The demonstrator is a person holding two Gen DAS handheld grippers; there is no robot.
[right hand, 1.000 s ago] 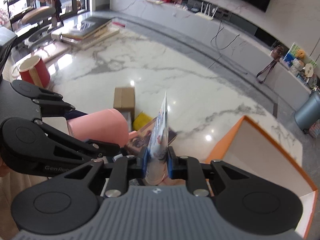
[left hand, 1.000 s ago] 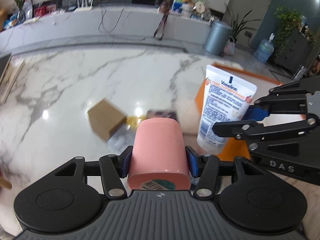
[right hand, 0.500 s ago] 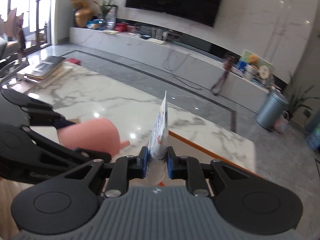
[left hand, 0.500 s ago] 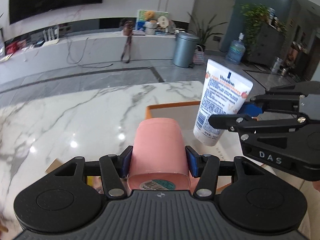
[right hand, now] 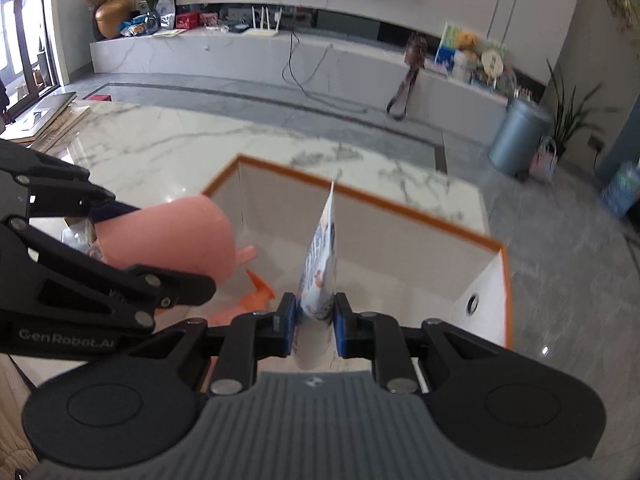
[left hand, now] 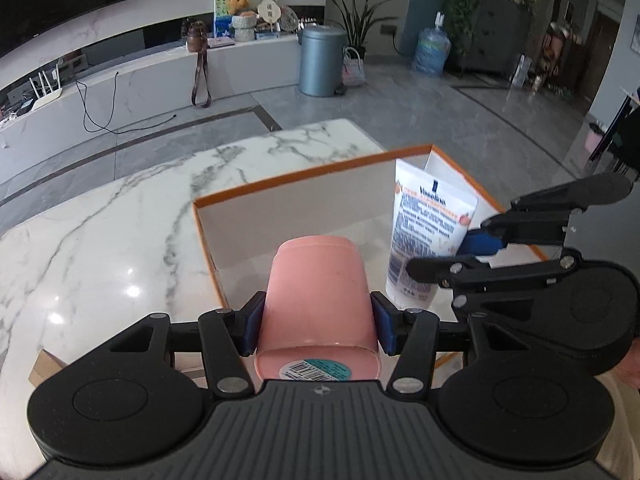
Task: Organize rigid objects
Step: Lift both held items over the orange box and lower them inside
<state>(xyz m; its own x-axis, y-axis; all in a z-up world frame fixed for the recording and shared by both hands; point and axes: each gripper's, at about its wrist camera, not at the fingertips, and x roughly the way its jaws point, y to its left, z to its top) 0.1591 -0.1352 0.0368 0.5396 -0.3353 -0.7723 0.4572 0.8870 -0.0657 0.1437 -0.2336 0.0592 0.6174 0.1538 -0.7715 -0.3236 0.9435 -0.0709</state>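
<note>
my left gripper (left hand: 316,326) is clamped across something, one blue pad (left hand: 253,330) pressed flat to each side of it, its black linkages spread wide. my right gripper (right hand: 311,326) sits just beside it on the right, its jaws drawn far narrower, pinching with both blue pads (right hand: 286,324). from the left wrist view the right gripper (left hand: 448,256) points in sideways, fingers stacked one above the other.
</note>
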